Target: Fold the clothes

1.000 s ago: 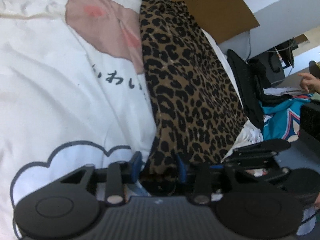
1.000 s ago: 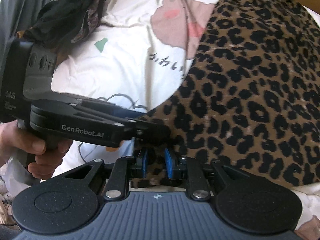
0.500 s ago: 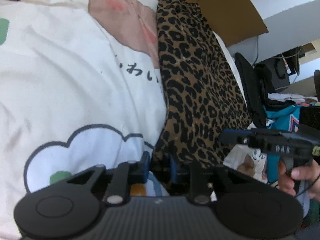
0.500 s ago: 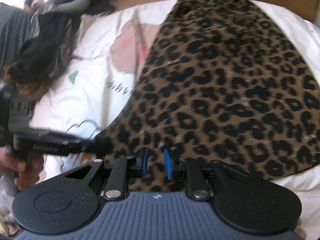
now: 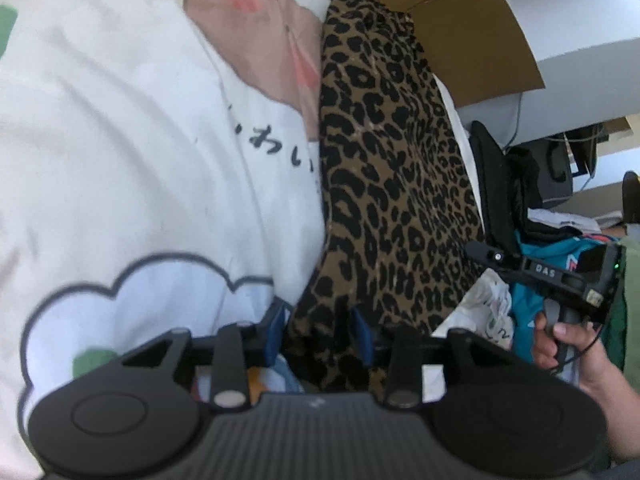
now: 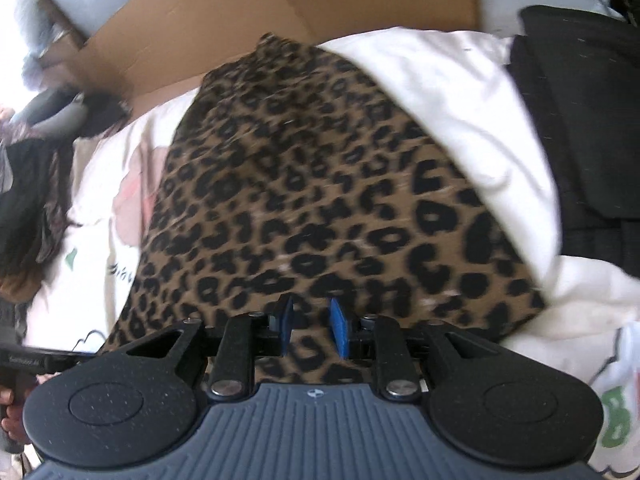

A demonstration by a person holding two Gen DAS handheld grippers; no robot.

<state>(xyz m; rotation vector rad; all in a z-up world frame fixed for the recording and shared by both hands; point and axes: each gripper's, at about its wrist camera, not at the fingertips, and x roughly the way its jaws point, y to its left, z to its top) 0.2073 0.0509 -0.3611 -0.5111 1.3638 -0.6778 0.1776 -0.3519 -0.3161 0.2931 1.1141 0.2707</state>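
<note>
A leopard-print garment (image 5: pixel 392 184) lies lengthwise on a white printed bed cover (image 5: pixel 120 140). In the left wrist view my left gripper (image 5: pixel 318 334) has its blue pads either side of the garment's near left corner, a gap between them, fabric bunched in it. In the right wrist view the garment (image 6: pixel 320 200) spreads ahead and my right gripper (image 6: pixel 311 328) stands at its near hem, pads apart with cloth between them. The right gripper also shows in the left wrist view (image 5: pixel 496 258), past the garment's right edge.
A cardboard box (image 5: pixel 472 40) stands at the far end of the bed. Dark clothes (image 6: pixel 580 120) are piled on the right, and teal and other clothes (image 5: pixel 560 248) beyond. A dark patterned pile (image 6: pixel 28 184) lies at the left.
My left pads have spread wider on the corner. My right gripper has swung right along the near hem, away from the left one, and its pads stand slightly wider apart.
</note>
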